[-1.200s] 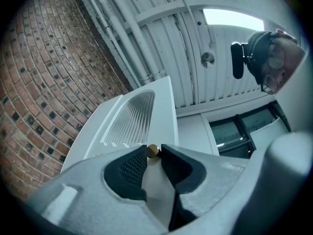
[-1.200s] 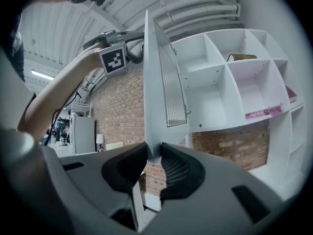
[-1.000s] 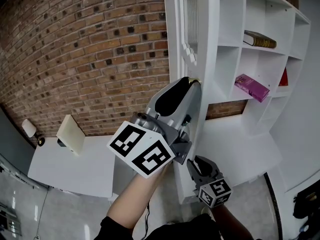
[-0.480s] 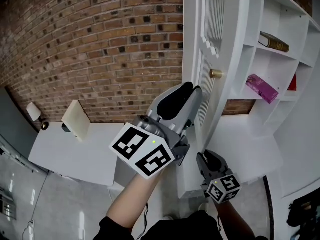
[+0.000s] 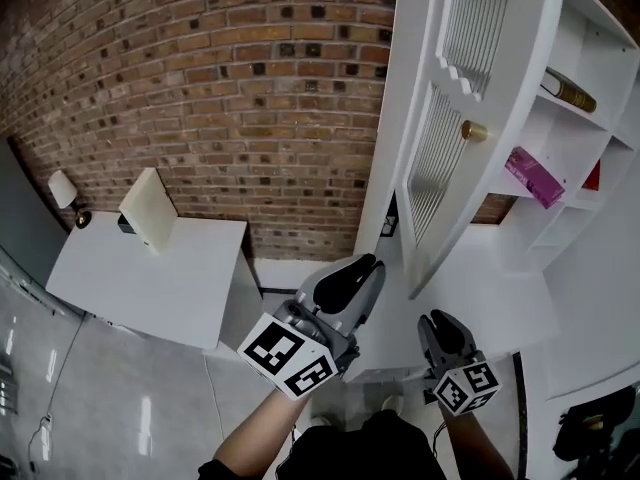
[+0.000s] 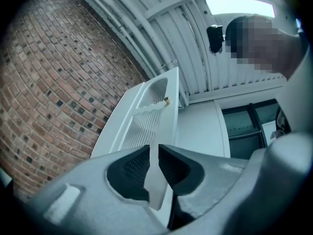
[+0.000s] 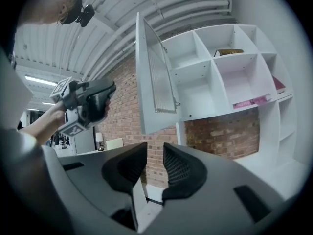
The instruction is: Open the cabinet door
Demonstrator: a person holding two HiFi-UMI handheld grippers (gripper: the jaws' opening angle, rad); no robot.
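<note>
Already swung out, door [image 5: 440, 158] sits upper right, above nearer left gripper [image 5: 365, 268], whose empty jaws were just closing; right gripper [image 5: 445, 325] jaws slightly apart, empty.

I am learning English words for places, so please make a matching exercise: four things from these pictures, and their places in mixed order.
Things:
1 brass knob
2 pink book
3 dark book
4 cream board

Places:
a white desk, by the brick wall
b shelf unit, upper compartment
c open cabinet door
d shelf unit, compartment lower than b

Pairs: 1-c; 2-d; 3-b; 4-a
</note>
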